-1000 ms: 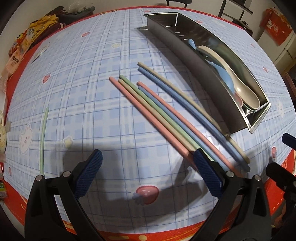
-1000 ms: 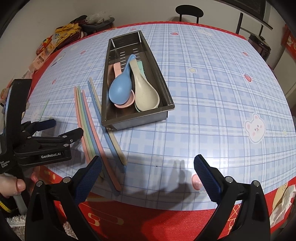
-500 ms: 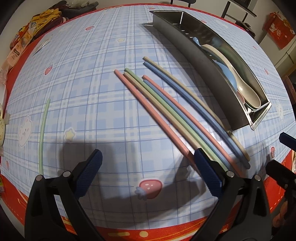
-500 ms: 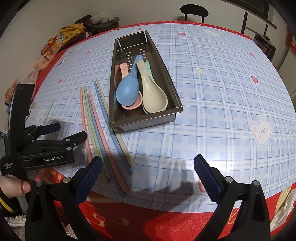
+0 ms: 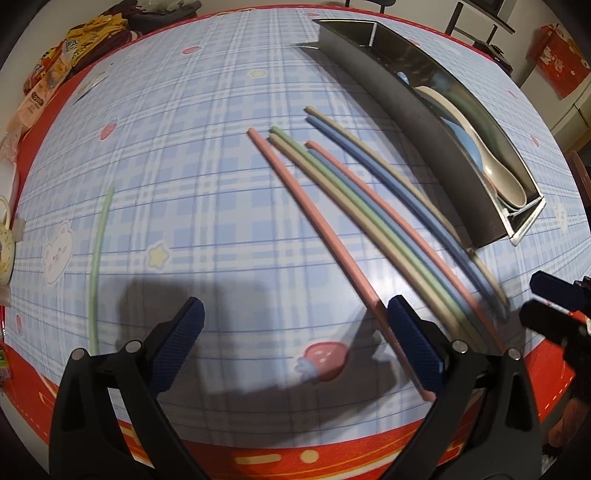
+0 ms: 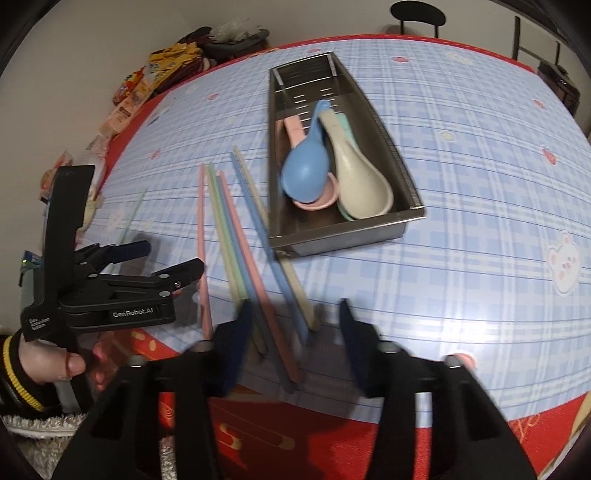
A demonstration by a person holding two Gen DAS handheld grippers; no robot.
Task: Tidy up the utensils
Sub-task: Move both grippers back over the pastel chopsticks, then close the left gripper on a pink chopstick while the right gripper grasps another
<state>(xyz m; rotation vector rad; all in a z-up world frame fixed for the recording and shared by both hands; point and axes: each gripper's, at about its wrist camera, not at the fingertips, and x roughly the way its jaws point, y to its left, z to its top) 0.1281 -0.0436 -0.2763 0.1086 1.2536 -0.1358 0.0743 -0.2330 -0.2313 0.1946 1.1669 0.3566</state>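
Several pastel chopsticks (image 5: 354,206) lie side by side on the blue plaid tablecloth, also seen in the right wrist view (image 6: 236,229). A lone green chopstick (image 5: 96,258) lies apart at the left. A steel tray (image 6: 402,221) holds a blue spoon (image 6: 304,173), a beige spoon (image 6: 364,184) and a pink spoon (image 6: 325,197). My left gripper (image 5: 295,332) is open and empty, its right finger over the pink chopstick's near end. My right gripper (image 6: 295,332) is partly closed, with the near ends of the chopsticks between its fingers.
Snack packets (image 6: 147,85) and clothes lie at the far left corner of the table. The red table border (image 5: 295,454) runs along the near edge. A chair (image 6: 417,14) and a shelf stand beyond the far side.
My right gripper has moved left over the near ends of the chopsticks and its jaws have narrowed. My left gripper has drifted slightly forward, still open.
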